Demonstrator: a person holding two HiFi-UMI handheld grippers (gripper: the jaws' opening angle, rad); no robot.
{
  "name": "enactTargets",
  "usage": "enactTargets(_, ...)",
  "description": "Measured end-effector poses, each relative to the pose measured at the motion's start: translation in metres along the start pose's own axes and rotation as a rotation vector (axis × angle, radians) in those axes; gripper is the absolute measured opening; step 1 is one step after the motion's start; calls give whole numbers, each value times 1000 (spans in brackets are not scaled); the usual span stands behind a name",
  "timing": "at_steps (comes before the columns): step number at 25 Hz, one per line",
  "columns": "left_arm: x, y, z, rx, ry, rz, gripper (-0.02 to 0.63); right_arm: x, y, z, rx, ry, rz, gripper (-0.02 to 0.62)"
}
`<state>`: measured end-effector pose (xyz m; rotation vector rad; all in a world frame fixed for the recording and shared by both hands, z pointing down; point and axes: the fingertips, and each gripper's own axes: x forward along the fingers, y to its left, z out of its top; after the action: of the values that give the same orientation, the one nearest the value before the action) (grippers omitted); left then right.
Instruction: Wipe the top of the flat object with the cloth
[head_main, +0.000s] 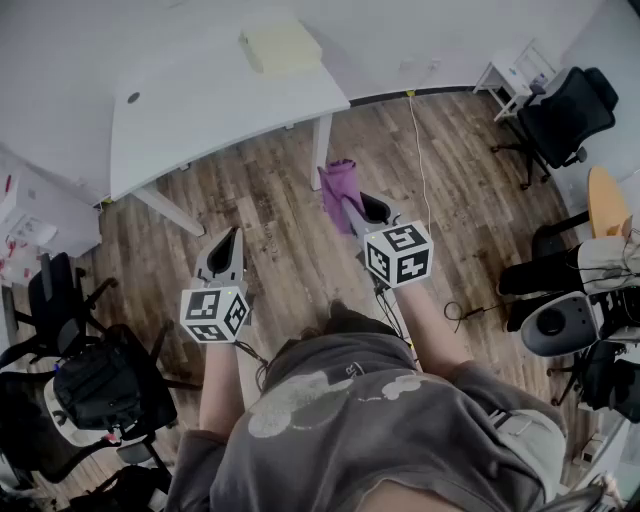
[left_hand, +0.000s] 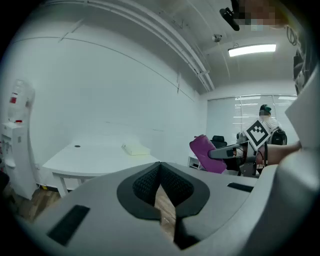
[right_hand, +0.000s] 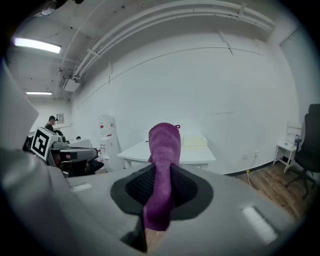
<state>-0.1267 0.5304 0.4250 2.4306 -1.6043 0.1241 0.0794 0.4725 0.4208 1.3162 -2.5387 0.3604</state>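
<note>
A pale yellow flat object (head_main: 280, 47) lies near the far edge of the white table (head_main: 200, 110); it also shows as a flat object (left_hand: 136, 148) in the left gripper view and a flat object (right_hand: 195, 140) in the right gripper view. My right gripper (head_main: 352, 208) is shut on a purple cloth (head_main: 338, 192), which sticks up between the jaws as the cloth (right_hand: 163, 165). The left gripper (head_main: 233, 240) is shut with nothing in it, its jaws (left_hand: 161, 186) meeting. Both grippers hover over the floor, short of the table.
Wood floor (head_main: 280, 230) lies between me and the table. Black office chairs stand at right (head_main: 560, 115) and left (head_main: 60, 290). A white side stand (head_main: 515, 70) sits by the far wall. A cable (head_main: 420, 170) runs across the floor. A water dispenser (left_hand: 15, 135) stands left.
</note>
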Motion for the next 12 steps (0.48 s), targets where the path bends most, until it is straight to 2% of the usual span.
enactTargets(12,-17,8,-16,-50,26,40,-5,-2,12,-15,5,27,16,69)
